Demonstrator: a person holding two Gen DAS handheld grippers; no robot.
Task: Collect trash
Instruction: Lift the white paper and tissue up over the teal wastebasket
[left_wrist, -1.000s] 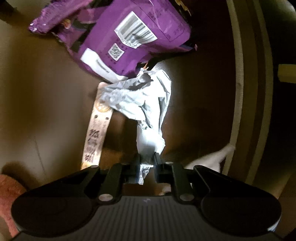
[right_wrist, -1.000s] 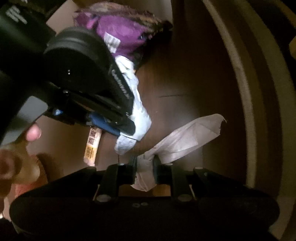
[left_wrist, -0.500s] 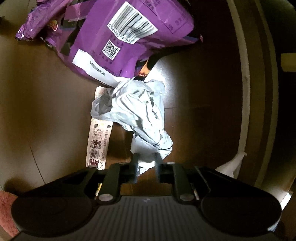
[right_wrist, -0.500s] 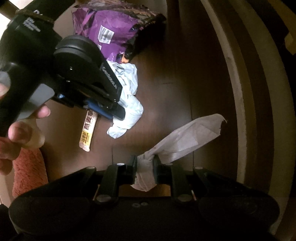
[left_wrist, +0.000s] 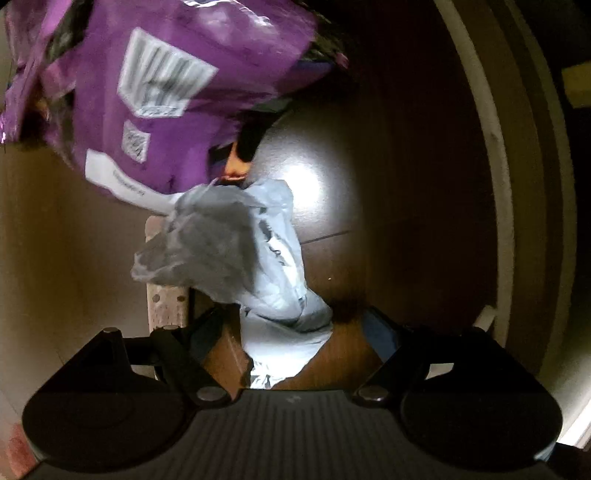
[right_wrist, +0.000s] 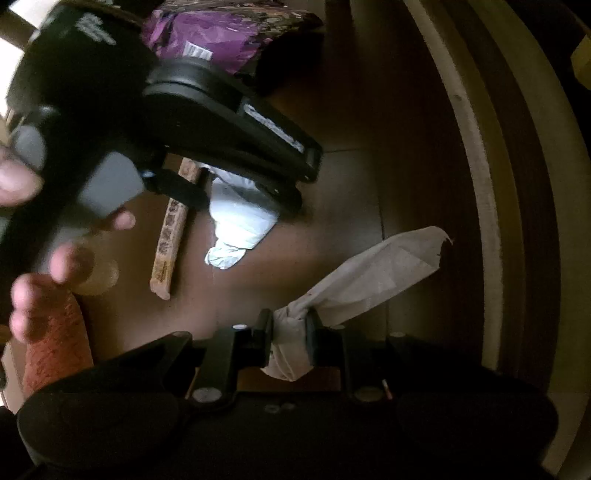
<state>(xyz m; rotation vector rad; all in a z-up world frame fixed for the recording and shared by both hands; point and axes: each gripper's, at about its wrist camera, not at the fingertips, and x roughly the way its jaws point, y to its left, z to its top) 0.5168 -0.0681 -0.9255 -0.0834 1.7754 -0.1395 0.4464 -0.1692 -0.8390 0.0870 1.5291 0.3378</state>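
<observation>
the left gripper (left_wrist: 284, 325) points steeply down over a dark brown wooden floor (left_wrist: 399, 184), and its jaws are opening with the crumpled pale blue-grey plastic bag (left_wrist: 236, 254) lying between them, the pads no longer pressing it. it looks like a release, dropping the bag onto a growing heap: the bag's top edge overlaps a large purple foil snack bag with a barcode (left_wrist: 159, 92), and it lies across a long flat tan printed wrapper (left_wrist: 162, 310). gathering the scraps in one spot is probably the point.

the right gripper (right_wrist: 290, 328) has its jaws clamped on the twisted end of a crumpled white paper napkin (right_wrist: 376, 273), whose free end fans out above the floor, likely waiting its turn for the pile. a hand (right_wrist: 40, 280) steadies the left tool beside it.

a second earlier the left jaws were pinched shut on the bag's tail; since then they have spread wide and the gripper has sunk closer to the purple bag. the right grip is unchanged.
</observation>
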